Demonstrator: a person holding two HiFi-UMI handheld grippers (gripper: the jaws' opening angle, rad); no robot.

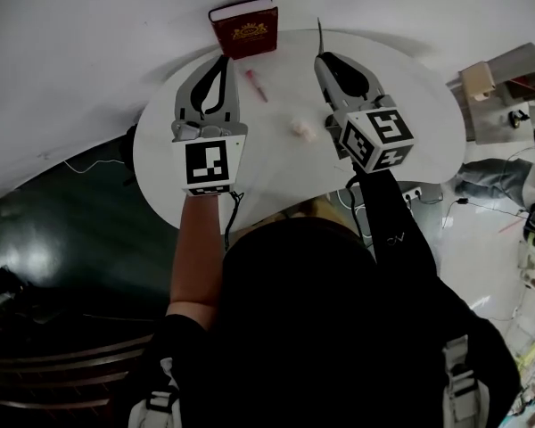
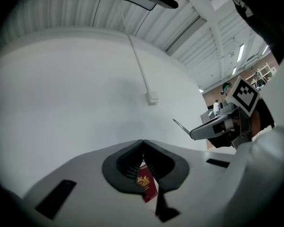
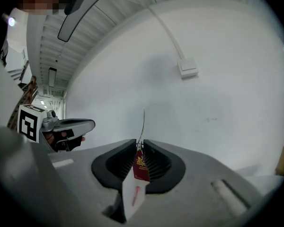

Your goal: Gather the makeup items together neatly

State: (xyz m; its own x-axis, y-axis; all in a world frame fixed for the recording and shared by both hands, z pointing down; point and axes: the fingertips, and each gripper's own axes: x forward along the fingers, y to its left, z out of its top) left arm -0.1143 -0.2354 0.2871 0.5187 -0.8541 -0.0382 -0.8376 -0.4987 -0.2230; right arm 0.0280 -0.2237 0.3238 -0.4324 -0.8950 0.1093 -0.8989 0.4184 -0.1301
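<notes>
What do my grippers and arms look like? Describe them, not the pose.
The left gripper and the right gripper are light grey shells tapering to jaws lined with black ribbed pads. Each carries a white cube with black square markers. A dark cable trails beneath the left cube. The left arm has a short black sleeve, the right a long black sleeve.

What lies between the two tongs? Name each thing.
In the head view, a pink stick and a small pale puff lie on the white table between the left tongs and the right tongs, which pinch a thin rod.

Perhaps a lab hall: ceiling strip lights (image 2: 240, 52), floor cables (image 1: 94, 161).
</notes>
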